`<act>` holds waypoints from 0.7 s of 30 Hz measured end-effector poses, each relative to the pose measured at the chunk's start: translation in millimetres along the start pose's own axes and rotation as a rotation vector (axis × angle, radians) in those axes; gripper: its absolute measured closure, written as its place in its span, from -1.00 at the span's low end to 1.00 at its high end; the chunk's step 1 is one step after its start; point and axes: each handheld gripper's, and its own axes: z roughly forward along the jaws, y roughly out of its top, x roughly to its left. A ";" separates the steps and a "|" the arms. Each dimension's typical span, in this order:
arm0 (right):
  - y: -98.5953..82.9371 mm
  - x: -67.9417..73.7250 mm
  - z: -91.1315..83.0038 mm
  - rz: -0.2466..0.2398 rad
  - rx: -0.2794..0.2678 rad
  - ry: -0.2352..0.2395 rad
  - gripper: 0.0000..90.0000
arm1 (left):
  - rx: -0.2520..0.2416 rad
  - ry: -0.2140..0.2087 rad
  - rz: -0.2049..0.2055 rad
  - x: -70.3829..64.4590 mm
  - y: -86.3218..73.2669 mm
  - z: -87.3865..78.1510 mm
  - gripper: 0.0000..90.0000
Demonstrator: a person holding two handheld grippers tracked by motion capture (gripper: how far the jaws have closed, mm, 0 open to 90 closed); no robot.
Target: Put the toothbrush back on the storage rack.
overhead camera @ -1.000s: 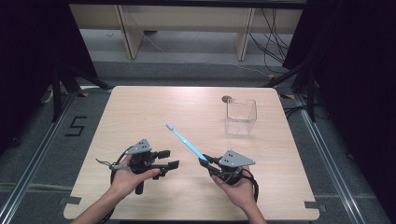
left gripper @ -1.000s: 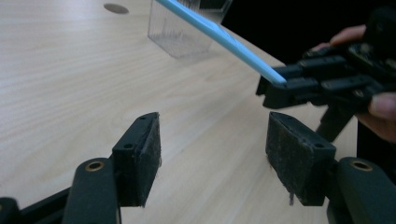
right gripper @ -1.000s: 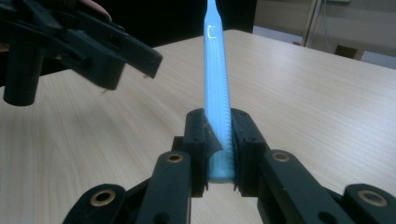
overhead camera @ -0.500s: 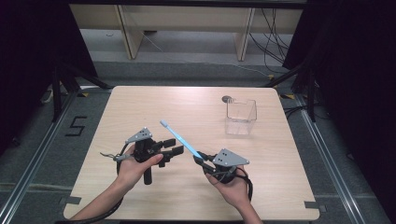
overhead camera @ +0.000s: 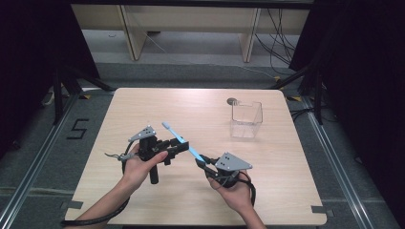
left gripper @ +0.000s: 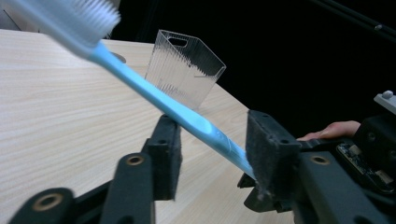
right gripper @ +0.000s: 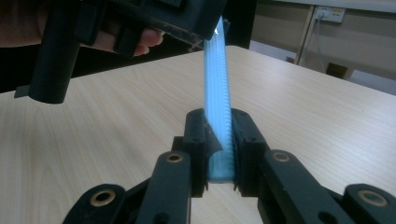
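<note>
A light blue toothbrush [overhead camera: 180,140] with white bristles slants above the table, head up and to the far left. My right gripper [overhead camera: 201,161] is shut on its handle end, the ribbed handle [right gripper: 217,116] pinched between both pads. My left gripper [overhead camera: 179,145] is open, with its jaws on either side of the handle's middle. In the left gripper view the toothbrush [left gripper: 184,114] crosses the gap of that gripper [left gripper: 217,151] and runs in behind the right pad [left gripper: 271,147]. The left pad stands apart from it. In the right gripper view the left gripper [right gripper: 140,21] hangs just past the brush.
A clear plastic container [overhead camera: 246,119] stands upright at the table's far right, also in the left gripper view [left gripper: 184,67]. A small round disc [overhead camera: 232,101] lies behind it. The wooden table [overhead camera: 143,105] has dark floor around its edges.
The left gripper has moved right and up to the toothbrush, and its open jaws now straddle the handle. The right gripper has carried the brush slightly left.
</note>
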 end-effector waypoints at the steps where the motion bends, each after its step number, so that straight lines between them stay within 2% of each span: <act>1: -0.3 0.0 0.1 -0.001 -0.003 -0.003 0.75 | -0.007 -0.002 0.001 -0.4 0.3 -0.1 0.33; 3: -1.0 0.4 1.1 0.003 -0.005 0.007 0.75 | -0.020 -0.008 0.003 -1.6 1.2 -0.5 0.44; 4: -0.9 0.7 0.6 0.000 0.009 0.001 0.75 | -0.026 -0.013 0.006 -2.5 1.7 -0.5 0.46; 6: -1.4 0.2 3.0 -0.024 -0.012 -0.015 0.75 | -0.035 -0.028 0.019 -4.4 2.8 -0.4 0.52; 7: -1.8 0.9 4.1 -0.025 -0.002 -0.014 0.75 | -0.033 -0.030 0.023 -5.4 3.3 -0.8 0.59; 10: -2.9 1.7 6.9 -0.019 -0.006 0.006 0.74 | -0.040 -0.057 0.033 -10.1 4.5 -0.3 0.63; 12: -3.6 4.9 8.3 -0.029 0.035 0.001 0.73 | -0.042 -0.079 0.045 -13.3 5.2 0.3 0.70; 14: -4.1 5.5 10.9 -0.040 0.025 0.008 0.72 | -0.040 -0.096 0.054 -16.7 5.7 1.0 0.72; 15: -4.2 6.8 11.6 -0.039 0.037 0.006 0.71 | -0.039 -0.105 0.059 -18.5 6.0 1.8 0.76; 16: -4.4 7.4 13.3 -0.050 0.035 0.000 0.67 | -0.032 -0.108 0.072 -20.5 6.1 2.1 0.79; 17: -4.4 9.2 14.1 -0.031 0.060 0.020 0.63 | -0.029 -0.104 0.097 -22.1 6.3 2.6 0.81; 19: -4.5 9.8 17.1 -0.042 0.060 0.023 0.50 | -0.021 -0.089 0.132 -24.9 6.8 2.4 0.82; 20: -4.9 10.3 17.8 -0.021 0.062 0.026 0.40 | -0.024 -0.086 0.141 -25.5 7.1 2.3 0.83; 21: -4.9 10.3 17.8 -0.021 0.062 0.026 0.40 | -0.021 -0.077 0.156 -25.9 7.6 1.7 0.83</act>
